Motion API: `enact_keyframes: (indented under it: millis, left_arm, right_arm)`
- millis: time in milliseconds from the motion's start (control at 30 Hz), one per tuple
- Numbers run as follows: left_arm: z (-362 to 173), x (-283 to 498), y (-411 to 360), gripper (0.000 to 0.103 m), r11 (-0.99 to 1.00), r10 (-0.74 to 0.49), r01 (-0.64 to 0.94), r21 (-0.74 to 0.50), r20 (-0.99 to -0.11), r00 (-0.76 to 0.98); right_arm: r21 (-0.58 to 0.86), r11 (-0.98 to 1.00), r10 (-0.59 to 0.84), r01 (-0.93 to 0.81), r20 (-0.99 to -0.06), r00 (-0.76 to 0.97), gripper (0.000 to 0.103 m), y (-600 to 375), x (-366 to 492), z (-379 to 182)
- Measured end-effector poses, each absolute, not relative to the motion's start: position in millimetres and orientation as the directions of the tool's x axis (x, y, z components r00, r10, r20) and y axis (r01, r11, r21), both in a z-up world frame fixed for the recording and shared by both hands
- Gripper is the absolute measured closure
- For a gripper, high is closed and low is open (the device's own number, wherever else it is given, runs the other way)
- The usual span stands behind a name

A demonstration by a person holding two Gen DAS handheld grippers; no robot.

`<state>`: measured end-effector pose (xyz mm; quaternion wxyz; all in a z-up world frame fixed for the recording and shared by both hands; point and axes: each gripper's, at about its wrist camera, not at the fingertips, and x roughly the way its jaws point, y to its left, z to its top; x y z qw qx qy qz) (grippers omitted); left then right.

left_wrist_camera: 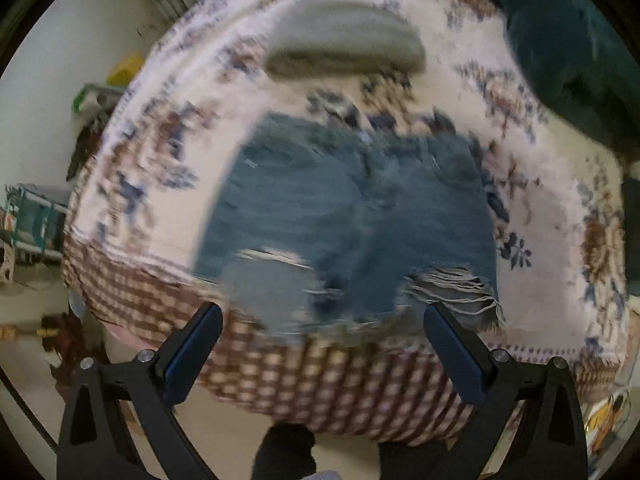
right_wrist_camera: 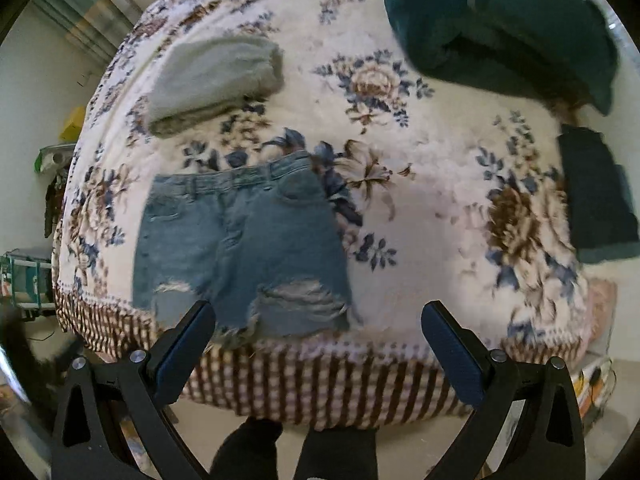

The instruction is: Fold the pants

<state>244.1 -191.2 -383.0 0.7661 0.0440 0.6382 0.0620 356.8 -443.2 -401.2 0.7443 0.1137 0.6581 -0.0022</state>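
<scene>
Shorts (right_wrist_camera: 240,248) lie sharp in right view, blurred in left.

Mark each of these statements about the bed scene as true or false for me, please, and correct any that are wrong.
1. The denim shorts lie spread flat, not yet folded. True.
2. The right gripper is shut on the shorts' hem. False: its jaws stand wide apart and hold nothing.
3. A folded grey garment lies beyond the shorts' waistband. True.
4. The shorts lie on a plain white sheet. False: they lie on a floral blanket with a checked border.
5. The left gripper is open. True.
6. The dark teal bedding covers the shorts. False: it sits apart, at the far right of the bed.
</scene>
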Motion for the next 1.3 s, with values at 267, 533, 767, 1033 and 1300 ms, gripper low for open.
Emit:
enact_keyframes:
  millis: [267, 533, 767, 1033, 1300]
  left_arm:
    - [-513.1, 248.8, -317.4, 0.0, 0.999, 0.039, 0.031, 0.04, -0.998, 0.043]
    - [-576.4, 251.7, -346.5, 0.016, 0.996, 0.089, -0.002, 0.089, -0.996, 0.024]
    - [-533.8, 252.0, -290.2, 0.096, 0.986, -0.007, -0.163, -0.027, -0.993, 0.118]
    - [-495.9, 240.1, -259.9, 0.098, 0.987, -0.011, -0.159, -0.035, -0.989, 0.145]
    - [-445.6, 227.8, -198.8, 0.099, 0.97, -0.05, -0.221, -0.099, -0.975, 0.218]
  right_arm:
    - [0.094, 0.992, 0.091, 0.088, -0.995, 0.032, 0.0, -523.1, 411.1, -511.0]
    - [0.131, 0.991, 0.131, 0.015, -0.99, -0.048, 0.0, -526.6, 431.1, -565.7]
    - [0.322, 0.946, 0.317, -0.041, -0.943, -0.105, 0.0, -468.9, 473.0, -609.0]
    - [0.481, 0.873, 0.487, 0.077, -0.857, -0.17, 0.031, -413.6, 517.1, -679.7]
    - [0.447, 0.894, 0.448, 0.03, -0.893, -0.049, 0.098, -392.6, 513.2, -632.3]
